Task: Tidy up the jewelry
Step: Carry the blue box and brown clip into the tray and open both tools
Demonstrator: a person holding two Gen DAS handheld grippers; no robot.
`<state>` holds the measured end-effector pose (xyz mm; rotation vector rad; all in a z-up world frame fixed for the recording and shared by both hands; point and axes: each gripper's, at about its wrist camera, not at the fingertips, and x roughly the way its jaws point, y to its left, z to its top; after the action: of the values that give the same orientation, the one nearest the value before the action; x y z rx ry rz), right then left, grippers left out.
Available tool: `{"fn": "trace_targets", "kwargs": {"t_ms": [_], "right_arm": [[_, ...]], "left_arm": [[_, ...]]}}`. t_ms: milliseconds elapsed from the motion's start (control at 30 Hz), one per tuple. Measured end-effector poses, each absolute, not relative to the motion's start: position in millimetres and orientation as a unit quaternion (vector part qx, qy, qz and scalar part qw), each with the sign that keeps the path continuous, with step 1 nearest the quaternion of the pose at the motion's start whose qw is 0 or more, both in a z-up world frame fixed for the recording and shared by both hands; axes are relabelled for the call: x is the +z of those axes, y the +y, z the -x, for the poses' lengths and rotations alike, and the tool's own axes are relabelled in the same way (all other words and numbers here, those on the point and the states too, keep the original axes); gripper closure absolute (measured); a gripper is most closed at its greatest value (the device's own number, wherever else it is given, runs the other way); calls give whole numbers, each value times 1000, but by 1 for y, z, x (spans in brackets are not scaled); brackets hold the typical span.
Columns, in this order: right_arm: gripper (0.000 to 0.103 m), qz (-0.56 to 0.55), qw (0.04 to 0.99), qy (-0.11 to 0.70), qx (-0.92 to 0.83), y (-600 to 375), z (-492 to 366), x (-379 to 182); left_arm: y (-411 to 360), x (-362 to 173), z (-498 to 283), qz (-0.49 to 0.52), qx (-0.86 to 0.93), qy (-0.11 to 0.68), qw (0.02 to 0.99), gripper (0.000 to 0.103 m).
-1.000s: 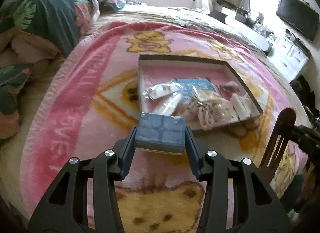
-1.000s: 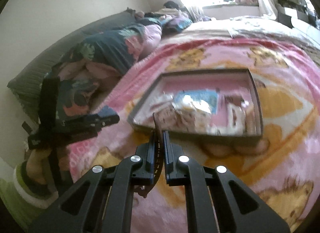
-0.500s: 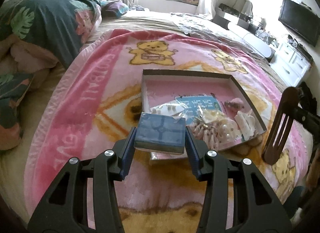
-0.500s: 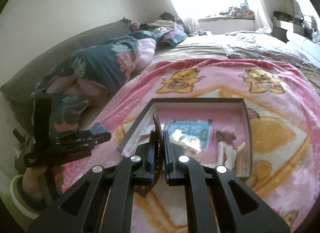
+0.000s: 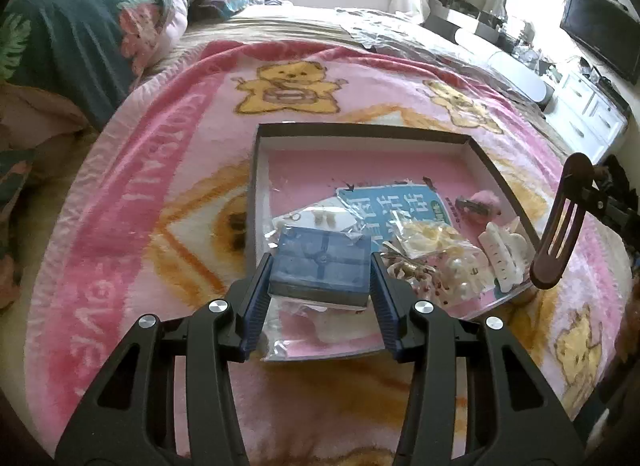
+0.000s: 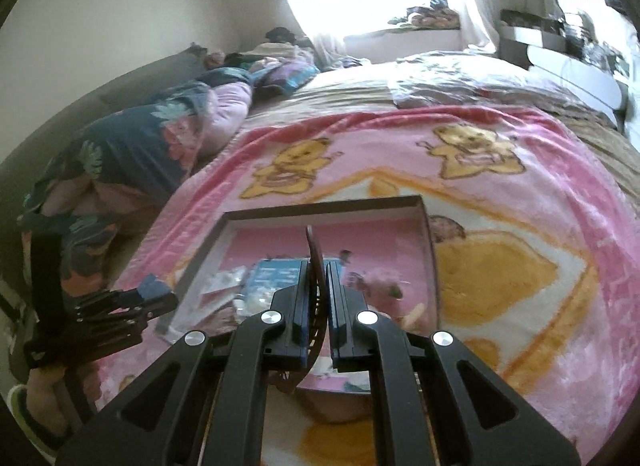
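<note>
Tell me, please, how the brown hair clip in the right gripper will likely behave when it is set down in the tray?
The brown hair clip looks thin and curved, so it will probably rock or fall flat rather than stand. It seems rigid: it keeps its shape while only its lower end is pinched in the right gripper. The slots suggest it is light, and perhaps brittle.

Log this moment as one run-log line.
left gripper: shut on blue square box | right gripper: shut on brown slotted hair clip | both over shallow pink-lined tray
</note>
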<state>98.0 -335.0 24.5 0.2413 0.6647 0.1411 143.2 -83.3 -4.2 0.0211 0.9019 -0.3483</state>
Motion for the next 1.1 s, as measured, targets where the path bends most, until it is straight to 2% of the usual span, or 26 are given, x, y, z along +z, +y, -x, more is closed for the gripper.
{"fn": "trace_targets", "kwargs": {"t_ms": [867,900,1000,1100], "right_arm": [[94,-72,911,401,59,-313,-136,-20],[89,-70,911,403,55,-314,-136,-20],[67,-75,912,401,48,-317,-133,-21],[61,-82,913,398,49,-320,-127,-20]], "left_arm": [[-102,-31,-155,-30,-177,443,879,65],[-102,-31,-155,-30,-177,442,879,65],[-102,-31,-155,-30,-177,442,879,65],[-103,-31,-154,-31,-178,442,879,65]]}}
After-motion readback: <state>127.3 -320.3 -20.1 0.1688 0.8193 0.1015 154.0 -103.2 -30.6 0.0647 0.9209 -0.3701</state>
